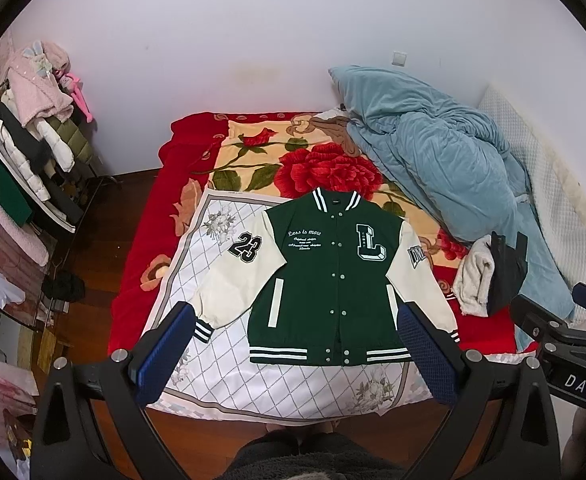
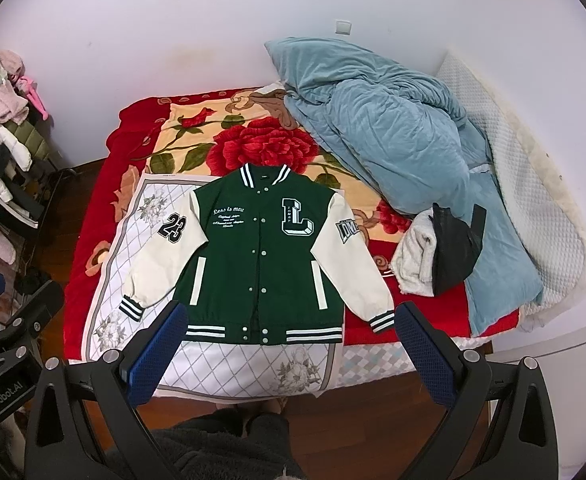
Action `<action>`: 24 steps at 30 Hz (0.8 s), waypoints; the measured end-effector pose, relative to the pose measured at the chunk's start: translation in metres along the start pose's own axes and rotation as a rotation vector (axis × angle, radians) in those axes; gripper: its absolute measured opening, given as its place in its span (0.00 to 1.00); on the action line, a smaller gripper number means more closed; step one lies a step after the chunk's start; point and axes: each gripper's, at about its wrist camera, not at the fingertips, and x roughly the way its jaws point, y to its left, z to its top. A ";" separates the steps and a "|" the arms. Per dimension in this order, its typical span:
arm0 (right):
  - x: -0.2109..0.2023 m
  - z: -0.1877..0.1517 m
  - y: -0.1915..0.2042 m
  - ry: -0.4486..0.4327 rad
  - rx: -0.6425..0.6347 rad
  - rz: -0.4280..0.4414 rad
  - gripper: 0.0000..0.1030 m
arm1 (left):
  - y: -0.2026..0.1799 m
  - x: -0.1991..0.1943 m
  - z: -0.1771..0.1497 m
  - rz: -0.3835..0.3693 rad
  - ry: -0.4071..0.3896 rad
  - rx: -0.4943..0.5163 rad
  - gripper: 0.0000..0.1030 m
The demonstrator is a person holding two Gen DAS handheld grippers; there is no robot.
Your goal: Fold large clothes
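A green varsity jacket [image 1: 333, 276] with cream sleeves, a white "L" and a "23" patch lies flat, front up and buttoned, on a white patterned cloth [image 1: 213, 376] on the bed. It also shows in the right wrist view [image 2: 261, 256]. My left gripper [image 1: 297, 320] is open and empty, held above the bed's near edge in front of the jacket's hem. My right gripper [image 2: 289, 320] is open and empty, at the same height, in front of the hem. The right gripper's body shows at the right edge of the left wrist view [image 1: 565, 336].
The bed has a red floral blanket [image 1: 325, 160]. A heaped blue duvet [image 1: 445, 160] lies on its right side, with a white towel and a black item [image 1: 505, 276] beside it. A loaded clothes rack [image 1: 33, 144] stands at the left. Wooden floor [image 1: 89, 264] lies between.
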 end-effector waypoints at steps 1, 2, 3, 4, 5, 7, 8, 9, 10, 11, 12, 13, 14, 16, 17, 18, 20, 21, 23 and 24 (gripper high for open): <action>0.000 0.001 0.000 0.000 0.000 0.001 1.00 | 0.000 0.000 0.001 0.000 -0.001 0.001 1.00; 0.000 0.001 0.000 0.001 0.001 0.001 1.00 | 0.000 0.000 0.000 0.000 -0.001 0.001 1.00; 0.000 0.000 0.000 0.001 0.001 0.001 1.00 | 0.000 0.000 0.000 0.000 0.000 0.000 1.00; 0.000 0.000 0.001 0.001 0.003 0.000 1.00 | 0.000 0.000 0.000 -0.001 0.000 -0.001 1.00; 0.000 0.000 0.001 0.001 0.004 -0.001 1.00 | -0.001 0.000 -0.001 0.001 -0.001 0.000 1.00; 0.001 -0.001 0.001 0.001 0.005 -0.003 1.00 | -0.001 0.001 0.000 -0.002 0.000 0.003 1.00; 0.001 0.000 0.002 0.001 0.009 -0.006 1.00 | -0.001 0.001 0.001 0.003 -0.004 0.007 1.00; 0.004 0.001 0.000 0.004 0.024 -0.013 1.00 | -0.001 0.003 0.007 0.009 -0.010 0.010 1.00; 0.006 0.003 0.013 0.003 0.026 -0.017 1.00 | -0.001 0.008 0.012 0.036 -0.034 0.023 1.00; 0.012 0.003 0.011 -0.002 0.052 -0.021 1.00 | -0.002 0.013 0.017 0.054 -0.043 0.031 1.00; 0.017 0.002 0.009 -0.014 0.072 -0.012 1.00 | -0.002 0.020 0.020 0.084 -0.057 0.042 1.00; 0.022 0.003 0.008 -0.016 0.082 -0.008 1.00 | -0.003 0.029 0.024 0.116 -0.077 0.062 1.00; 0.030 0.001 0.005 -0.018 0.107 0.002 1.00 | -0.003 0.038 0.026 0.142 -0.088 0.079 1.00; 0.059 -0.004 -0.010 0.005 0.197 0.011 1.00 | -0.004 0.063 0.029 0.162 -0.089 0.099 1.00; 0.070 -0.009 -0.022 0.012 0.227 0.014 1.00 | -0.003 0.076 0.027 0.157 -0.084 0.103 1.00; 0.088 -0.015 -0.035 0.026 0.288 0.011 1.00 | -0.004 0.092 0.026 0.162 -0.069 0.110 1.00; 0.124 -0.028 -0.064 0.050 0.395 0.000 0.94 | -0.009 0.125 0.023 0.165 -0.043 0.123 1.00; 0.146 -0.035 -0.079 0.065 0.446 -0.015 0.83 | -0.012 0.142 0.020 0.169 -0.029 0.127 1.00; 0.195 -0.053 -0.115 0.113 0.540 -0.048 0.70 | -0.023 0.181 0.018 0.176 0.010 0.132 1.00; 0.213 -0.061 -0.131 0.132 0.579 -0.054 0.65 | -0.028 0.198 0.015 0.187 0.028 0.134 1.00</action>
